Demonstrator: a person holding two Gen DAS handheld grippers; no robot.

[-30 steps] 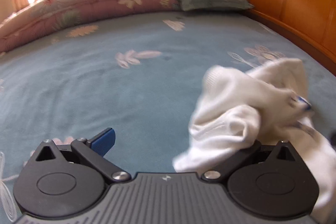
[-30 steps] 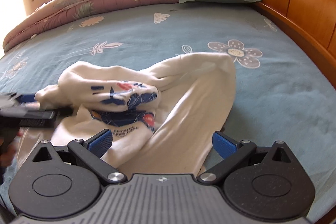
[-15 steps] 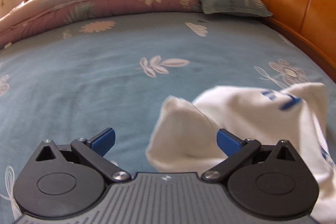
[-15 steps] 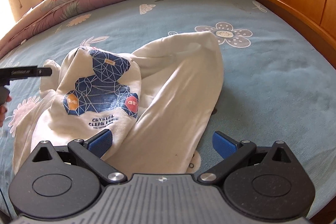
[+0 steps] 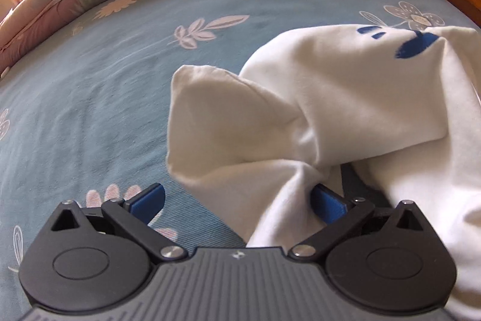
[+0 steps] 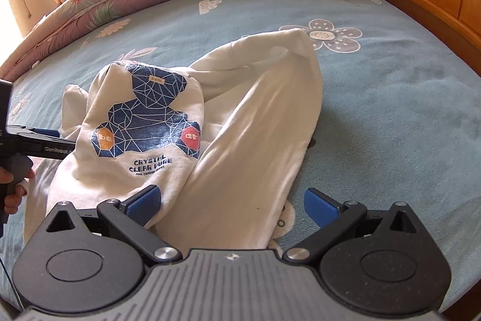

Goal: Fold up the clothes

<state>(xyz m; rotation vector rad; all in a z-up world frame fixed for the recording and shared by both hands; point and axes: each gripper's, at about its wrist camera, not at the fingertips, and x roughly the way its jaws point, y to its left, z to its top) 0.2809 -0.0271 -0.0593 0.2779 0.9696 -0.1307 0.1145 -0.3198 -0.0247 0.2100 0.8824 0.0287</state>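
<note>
white cloth fills the left wrist view: the shirt lies bunched on the blue bed sheet. the left gripper is spread wide, and a fold of shirt hangs between its blue pads without being pinched. i think it should slide in low and grab one edge only, not a lump.

from the right wrist view, the shirt is in the middle of the bed, crumpled, with a blue bear print facing up. the right gripper is spread wide too, its left pad touching the cloth. pull slowly to flatten it.
</note>
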